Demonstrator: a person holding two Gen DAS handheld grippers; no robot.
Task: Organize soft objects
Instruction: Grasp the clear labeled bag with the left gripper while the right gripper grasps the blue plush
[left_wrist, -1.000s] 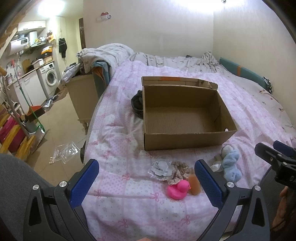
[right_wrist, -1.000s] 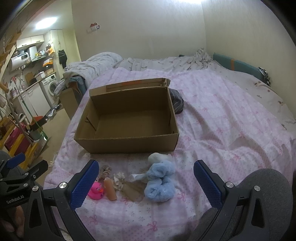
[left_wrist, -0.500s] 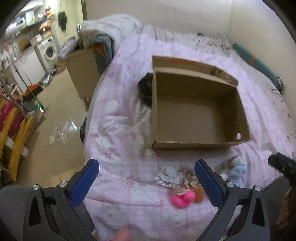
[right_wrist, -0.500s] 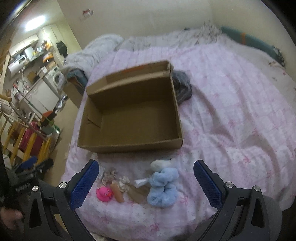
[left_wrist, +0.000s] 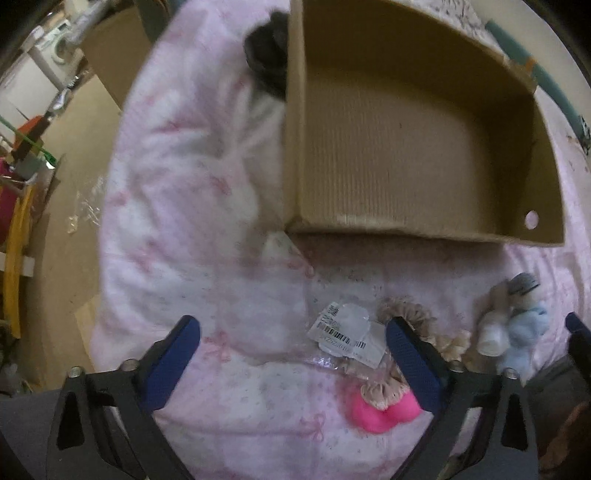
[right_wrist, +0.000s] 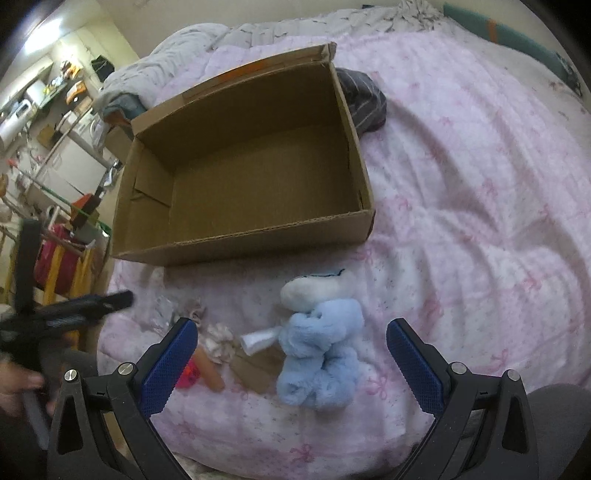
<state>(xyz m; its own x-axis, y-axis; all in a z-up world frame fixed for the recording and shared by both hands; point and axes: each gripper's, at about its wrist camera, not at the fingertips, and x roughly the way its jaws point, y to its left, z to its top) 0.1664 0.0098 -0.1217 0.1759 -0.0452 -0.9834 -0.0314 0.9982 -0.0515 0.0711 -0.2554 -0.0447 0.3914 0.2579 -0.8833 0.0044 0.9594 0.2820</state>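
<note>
The blue plush toy (right_wrist: 320, 347) lies on the pink bed (right_wrist: 480, 221) just before the empty cardboard box (right_wrist: 243, 236), between the right gripper (right_wrist: 291, 363)'s wide-open fingers, untouched. The left gripper (left_wrist: 293, 360) is closing on nothing above a clear labelled packet (left_wrist: 341, 332).

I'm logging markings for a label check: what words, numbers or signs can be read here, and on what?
White label with barcodes, on the clear plastic packet lying on the bed: print too blurred to read.
Cardboard box: no print visible.
Left gripper's side, seen from the right wrist: too blurred to read.
Nothing else carries text.
</note>
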